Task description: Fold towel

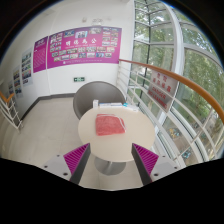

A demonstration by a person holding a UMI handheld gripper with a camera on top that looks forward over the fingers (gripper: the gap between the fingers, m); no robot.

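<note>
gripper (110,158) | fingers spread wide (magenta pads facing inward) | holding nothing

Public lounge or lobby corner of an institutional building: large magenta poster boards (84,47) on a white wall, tall glazed window wall (172,60) showing greenery, round white worktop (125,139), grey tub chair (97,98), pale tiled floor (40,135).

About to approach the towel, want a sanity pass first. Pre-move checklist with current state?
1. Towel in view, lying on round table: ok.
2. Gripper open, nothing between the fingers: ok.
3. Towel beyond the fingertips, not yet reached: ok.
4. Table surface between fingers and towel free of obstacles: ok.
5. Grey chair behind table, apart from towel: ok.
6. Towel already folded or just bunched: cannot tell.
</note>
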